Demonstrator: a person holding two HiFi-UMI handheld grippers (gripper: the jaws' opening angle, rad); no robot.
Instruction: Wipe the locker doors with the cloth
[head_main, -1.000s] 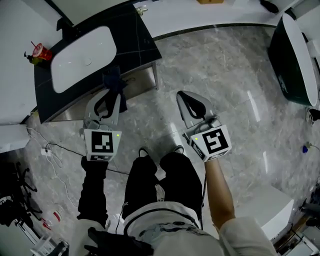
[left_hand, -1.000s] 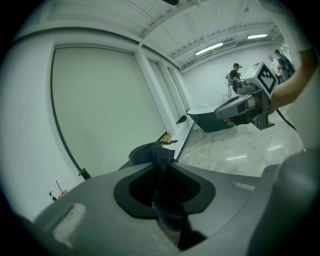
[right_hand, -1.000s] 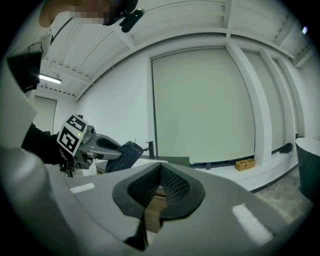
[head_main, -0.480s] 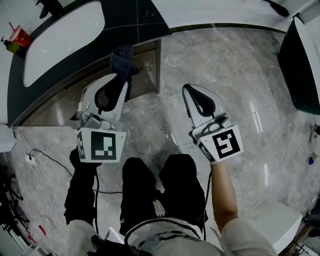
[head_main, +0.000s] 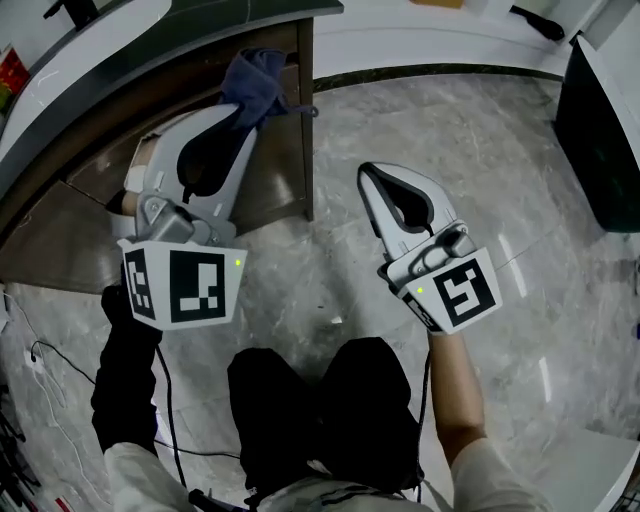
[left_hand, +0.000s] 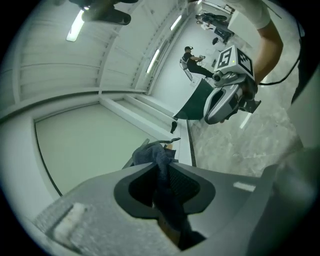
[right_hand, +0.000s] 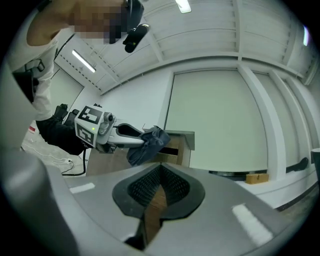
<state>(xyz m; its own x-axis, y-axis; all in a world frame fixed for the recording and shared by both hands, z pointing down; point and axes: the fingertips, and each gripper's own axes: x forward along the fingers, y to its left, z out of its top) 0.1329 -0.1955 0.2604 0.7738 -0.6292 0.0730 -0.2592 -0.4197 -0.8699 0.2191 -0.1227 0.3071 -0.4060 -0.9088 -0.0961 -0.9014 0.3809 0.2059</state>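
Observation:
My left gripper (head_main: 248, 112) is shut on a dark blue cloth (head_main: 255, 80), which bunches out past its tips. The cloth sits at the top front corner of a brown wooden cabinet (head_main: 270, 180) under a dark counter (head_main: 150, 45); whether it touches I cannot tell. In the left gripper view the cloth (left_hand: 159, 160) runs between the pads, with a pale flat panel (left_hand: 90, 145) to the left. My right gripper (head_main: 372, 178) hangs over the floor to the right, shut and holding nothing. The right gripper view shows its closed tips (right_hand: 160, 170), the left gripper (right_hand: 125, 132) and the cloth (right_hand: 147, 142).
A metal handle (head_main: 303, 110) sticks out by the cabinet's corner. A black unit (head_main: 610, 130) stands at the right. Cables (head_main: 40, 370) trail on the marble floor at the left. The person's legs (head_main: 320, 400) are below. A small wooden box (right_hand: 256, 176) rests on a white ledge.
Both grippers have sunk and the view has closed in on the cabinet. The left gripper has rolled and carried the cloth to the cabinet's top corner. The right gripper stays shut.

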